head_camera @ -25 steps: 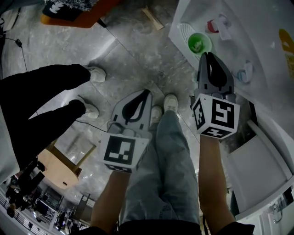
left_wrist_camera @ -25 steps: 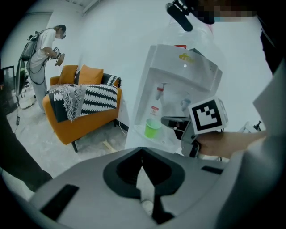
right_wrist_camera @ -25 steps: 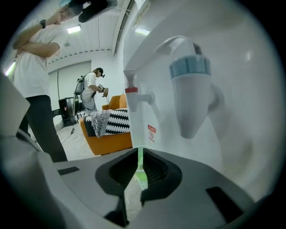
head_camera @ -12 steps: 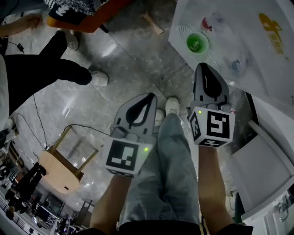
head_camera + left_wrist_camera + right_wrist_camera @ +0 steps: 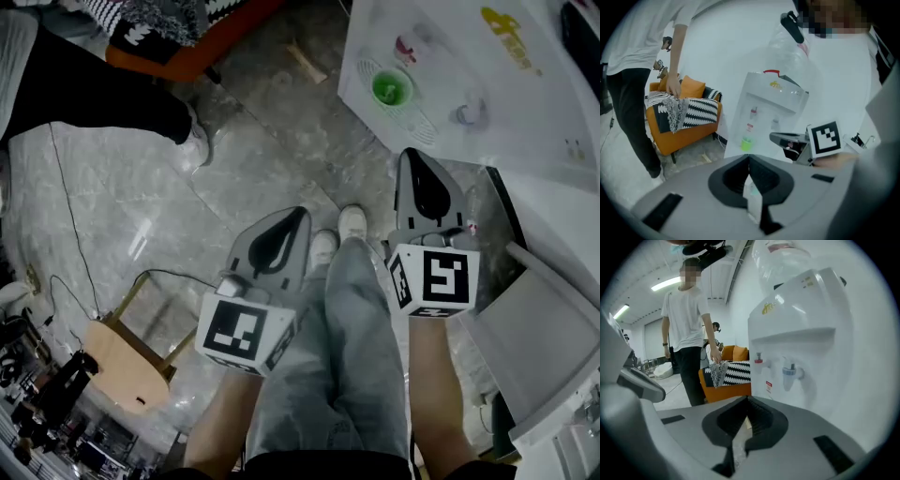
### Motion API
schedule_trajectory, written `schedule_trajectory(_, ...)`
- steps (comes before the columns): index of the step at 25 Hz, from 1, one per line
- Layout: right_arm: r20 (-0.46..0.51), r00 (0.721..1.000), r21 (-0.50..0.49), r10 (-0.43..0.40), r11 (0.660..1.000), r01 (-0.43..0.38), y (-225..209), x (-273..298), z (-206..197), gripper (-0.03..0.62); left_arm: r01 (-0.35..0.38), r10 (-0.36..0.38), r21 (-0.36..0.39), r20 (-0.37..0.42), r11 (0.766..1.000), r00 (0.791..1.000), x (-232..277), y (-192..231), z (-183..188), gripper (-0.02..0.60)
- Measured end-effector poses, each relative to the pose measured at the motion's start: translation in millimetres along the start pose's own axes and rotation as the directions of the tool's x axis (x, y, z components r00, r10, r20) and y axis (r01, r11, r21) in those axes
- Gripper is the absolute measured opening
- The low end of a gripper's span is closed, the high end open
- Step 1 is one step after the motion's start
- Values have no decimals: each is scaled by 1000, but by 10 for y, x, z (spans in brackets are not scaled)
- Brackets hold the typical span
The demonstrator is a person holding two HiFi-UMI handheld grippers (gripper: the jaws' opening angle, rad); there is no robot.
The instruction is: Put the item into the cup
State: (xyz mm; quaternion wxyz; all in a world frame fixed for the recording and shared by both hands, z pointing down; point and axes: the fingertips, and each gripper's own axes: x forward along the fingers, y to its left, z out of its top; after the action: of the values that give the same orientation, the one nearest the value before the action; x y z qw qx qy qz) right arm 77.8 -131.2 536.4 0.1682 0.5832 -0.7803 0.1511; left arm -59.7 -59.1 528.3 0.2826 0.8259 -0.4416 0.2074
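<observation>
A green cup [image 5: 390, 89] stands on the drip tray of a white water dispenser [image 5: 469, 66], under its taps. In the left gripper view the cup [image 5: 747, 144] shows straight ahead, well beyond the jaws. My left gripper [image 5: 300, 214] hangs over the floor; its jaws [image 5: 749, 159] are shut on a small white packet [image 5: 753, 199]. My right gripper [image 5: 412, 153] is nearer the dispenser, short of the cup, with its jaws [image 5: 747, 401] closed. A pale crinkled strip [image 5: 736, 451] shows in the slit behind them; I cannot tell what it is.
An orange sofa [image 5: 689, 126] with a striped blanket stands left of the dispenser, and a person [image 5: 689, 319] in a white shirt stands by it. A wooden stool [image 5: 122, 352] and a cable [image 5: 70, 216] lie on the grey floor. My own legs [image 5: 347, 328] are below the grippers.
The bystander's legs moved from the middle left to the top left of the head view. The cup now sits farther from the right gripper's tip. Both grippers stayed shut.
</observation>
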Motion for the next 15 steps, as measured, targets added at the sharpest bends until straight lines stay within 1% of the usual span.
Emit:
schedule_trajectory(5,9,1000,-18,9,1000,-9,91,-313,249,11,11,-11,13,40,1000,999,-262,-68,238,12)
schedule_trajectory(9,28,999,-40,18,999,-17,134,-534,545,11,11,-11,-1,83,1000,997,-460,-132,475,12)
schedule_trajectory(12,33,999,-42,12,999,-11,155,-725,750,11,27,-26,-6,88,1000,996,-611,-252,612,12)
schedule_trajectory(15,58,998,-82,17,997,-12,177,-843,1043,9,38,-38,2,117,999,992,-735,-346,833,12)
